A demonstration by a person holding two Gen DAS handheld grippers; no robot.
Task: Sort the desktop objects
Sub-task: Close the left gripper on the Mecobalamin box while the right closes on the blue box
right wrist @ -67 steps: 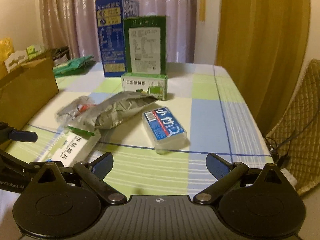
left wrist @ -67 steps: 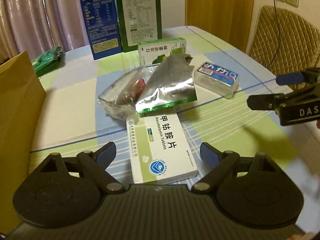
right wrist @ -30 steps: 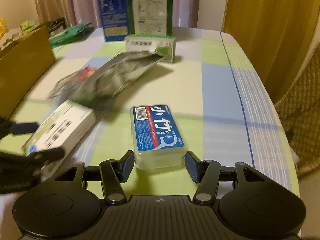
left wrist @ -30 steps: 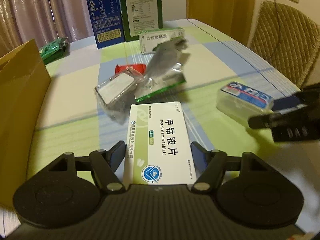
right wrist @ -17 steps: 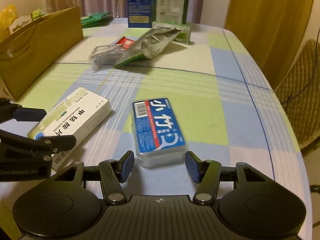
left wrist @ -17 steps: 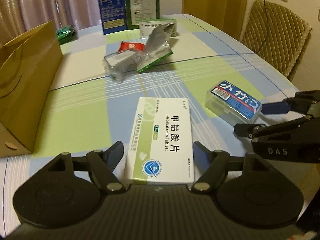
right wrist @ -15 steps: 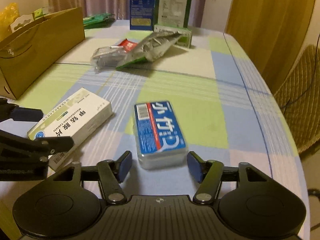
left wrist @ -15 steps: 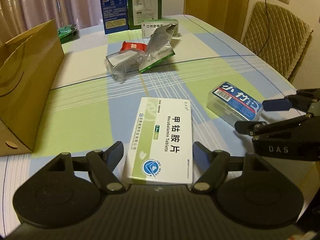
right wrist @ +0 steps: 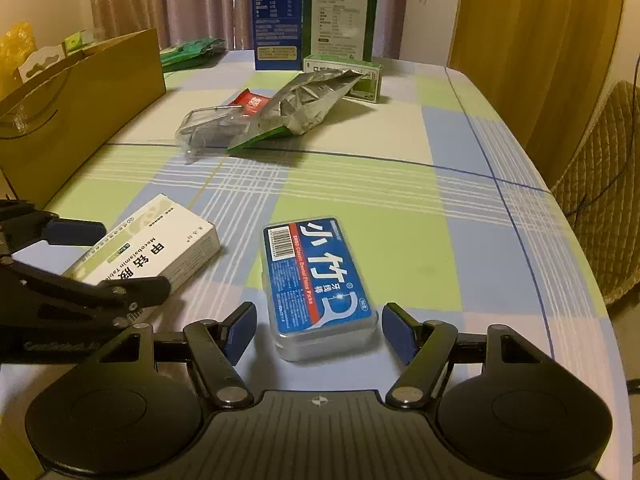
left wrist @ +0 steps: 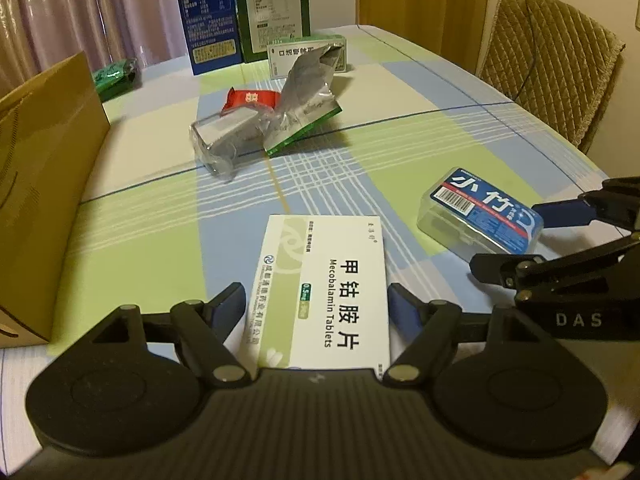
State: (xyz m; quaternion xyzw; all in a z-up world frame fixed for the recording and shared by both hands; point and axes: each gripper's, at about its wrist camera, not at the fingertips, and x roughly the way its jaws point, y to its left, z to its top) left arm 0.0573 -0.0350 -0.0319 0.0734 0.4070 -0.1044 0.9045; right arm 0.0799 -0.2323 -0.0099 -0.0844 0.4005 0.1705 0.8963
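White cardboard, the tablet box (left wrist: 324,284) lies flat on the checked surface (right wrist: 400,208) between the blue pads of my left claw (left wrist: 316,312). That claw is spread, its pads clear of the box on both sides. Just to the right of the tablet box lies the clear floss case (right wrist: 316,284) with its blue label. My right claw (right wrist: 316,328) straddles the case's near end, jaws opening, with a gap between each pad and the plastic. So I grasp nothing; both things rest on the cloth near the front edge, apart from one another.

Farther back a silver foil bag (right wrist: 308,100), a crumpled clear packet (right wrist: 208,128) and a red packet (left wrist: 250,100) lie in a heap. Behind them are a small green box (right wrist: 364,76) and two tall cartons (right wrist: 312,12). A brown paper bag (right wrist: 84,96) stands open at the left.

I judge the sorting barely begun: two items pulled forward, the heap untouched, nothing visibly gone into the paper bag from here.
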